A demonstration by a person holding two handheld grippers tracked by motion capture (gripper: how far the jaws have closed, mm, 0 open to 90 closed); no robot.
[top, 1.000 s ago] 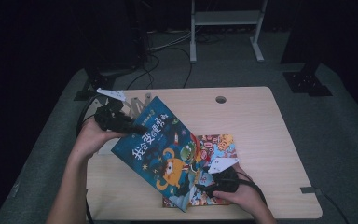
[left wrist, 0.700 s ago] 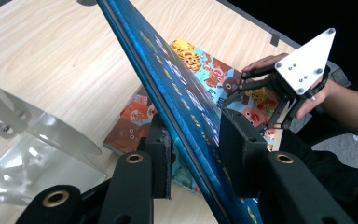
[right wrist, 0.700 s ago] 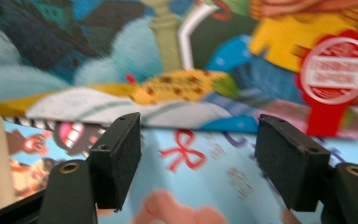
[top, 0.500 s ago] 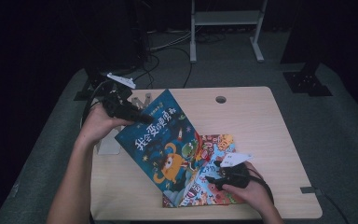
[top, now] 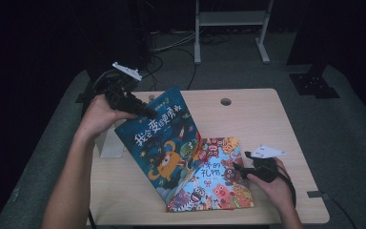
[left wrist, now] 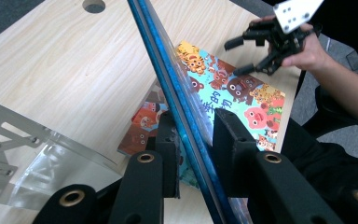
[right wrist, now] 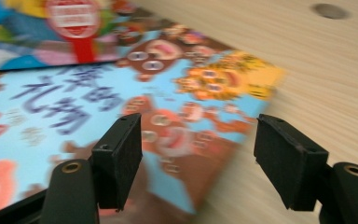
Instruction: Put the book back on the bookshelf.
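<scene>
A blue picture book (top: pixel 164 143) stands tilted up on the table, its lower edge on a flat colourful monster book (top: pixel 217 179). My left gripper (top: pixel 147 112) holds the blue book's top corner. In the left gripper view the blue book's edge (left wrist: pixel 185 116) runs between the jaws of the left gripper (left wrist: pixel 193 144), which have just been closing on it. My right gripper (top: pixel 242 161) hovers open at the flat book's right edge, also seen as the right gripper (left wrist: pixel 231 58) beyond the flat book (left wrist: pixel 242 88). Its own view is blurred: the right gripper (right wrist: pixel 205 158) has nothing between its jaws above the flat book's corner (right wrist: pixel 74 102).
A clear plastic stand (top: pixel 109 143) sits at the table's left edge; the clear stand (left wrist: pixel 51 158) lies beside my left jaws. The wooden table (top: pixel 257 124) has a round hole (top: pixel 226 101) near its back edge. Cables and a metal frame (top: pixel 231 19) lie on the floor behind.
The left gripper rose and drew back to the left, tipping the blue book up steeper. The right gripper slid right, from over the flat book to its right edge.
</scene>
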